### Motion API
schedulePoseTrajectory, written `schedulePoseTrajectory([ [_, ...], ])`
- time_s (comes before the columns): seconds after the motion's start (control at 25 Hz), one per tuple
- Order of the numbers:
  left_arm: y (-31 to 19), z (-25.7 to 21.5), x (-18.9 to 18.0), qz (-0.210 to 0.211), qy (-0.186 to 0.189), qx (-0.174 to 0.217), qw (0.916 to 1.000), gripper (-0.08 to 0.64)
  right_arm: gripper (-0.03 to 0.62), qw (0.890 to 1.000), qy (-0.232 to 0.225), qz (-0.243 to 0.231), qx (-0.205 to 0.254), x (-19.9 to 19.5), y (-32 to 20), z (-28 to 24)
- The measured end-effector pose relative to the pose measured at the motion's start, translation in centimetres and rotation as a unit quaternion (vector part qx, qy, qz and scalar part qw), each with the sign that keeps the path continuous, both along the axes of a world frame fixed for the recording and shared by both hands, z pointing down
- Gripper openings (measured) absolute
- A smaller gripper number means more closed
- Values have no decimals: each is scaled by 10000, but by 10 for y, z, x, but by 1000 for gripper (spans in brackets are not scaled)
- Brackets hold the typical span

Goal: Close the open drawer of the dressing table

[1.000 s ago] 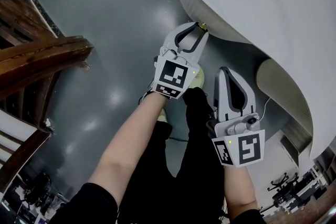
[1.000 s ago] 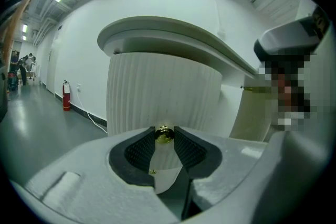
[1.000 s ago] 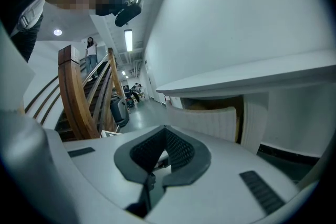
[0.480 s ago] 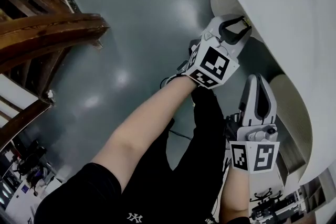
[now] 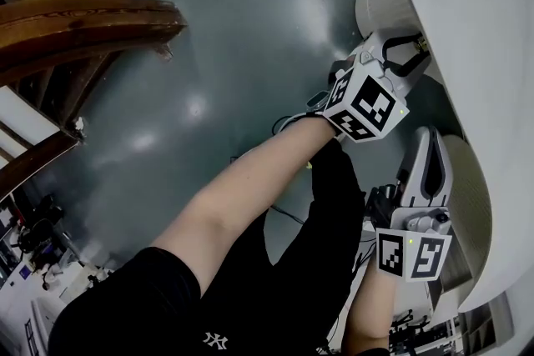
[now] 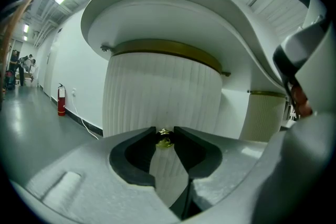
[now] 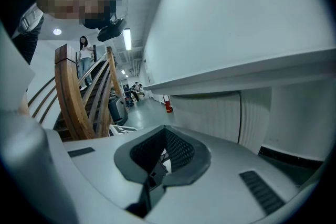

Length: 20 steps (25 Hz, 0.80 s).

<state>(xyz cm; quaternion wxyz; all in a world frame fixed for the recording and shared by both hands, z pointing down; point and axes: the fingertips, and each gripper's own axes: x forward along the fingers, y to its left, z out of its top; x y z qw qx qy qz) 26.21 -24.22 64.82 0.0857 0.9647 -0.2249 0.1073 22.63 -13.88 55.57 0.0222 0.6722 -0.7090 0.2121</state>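
The white dressing table (image 5: 476,4) fills the right of the head view, with its ribbed, rounded drawer front (image 5: 377,2) below the top. My left gripper (image 5: 415,47) reaches to that front, shut on the small brass drawer knob (image 5: 421,41). In the left gripper view the knob (image 6: 164,138) sits pinched between the two dark fingertips of the left gripper (image 6: 164,132), against the ribbed front (image 6: 163,86). My right gripper (image 5: 434,137) hangs lower, close to the table's second ribbed pedestal (image 5: 474,204). The right gripper (image 7: 167,131) holds nothing and its tips meet.
A dark wooden stair rail (image 5: 83,21) stands at the left over a glossy grey floor (image 5: 234,37). The person's black-clad legs (image 5: 325,213) are below the grippers. A red fire extinguisher (image 6: 61,106) stands by the far wall.
The left gripper has travelled up and right in the head view, still on the knob, and the drawer front sits further in under the table top. The right gripper has followed, lower and to the right.
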Motion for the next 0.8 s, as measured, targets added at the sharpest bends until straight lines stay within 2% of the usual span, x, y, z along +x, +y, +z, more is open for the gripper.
schedulePoseTrajectory([
  [0.32,3,0,0,41,-18,-55,10000,107,15,9999,-6,-109,-54,-2,0,-3],
  [0.52,8,-6,-3,120,-28,-95,9999,139,15,9998,-18,-158,-99,-8,3,-12],
  [0.8,30,-14,-31,86,48,-259,9996,156,15,9996,14,-217,-199,-25,15,-20],
])
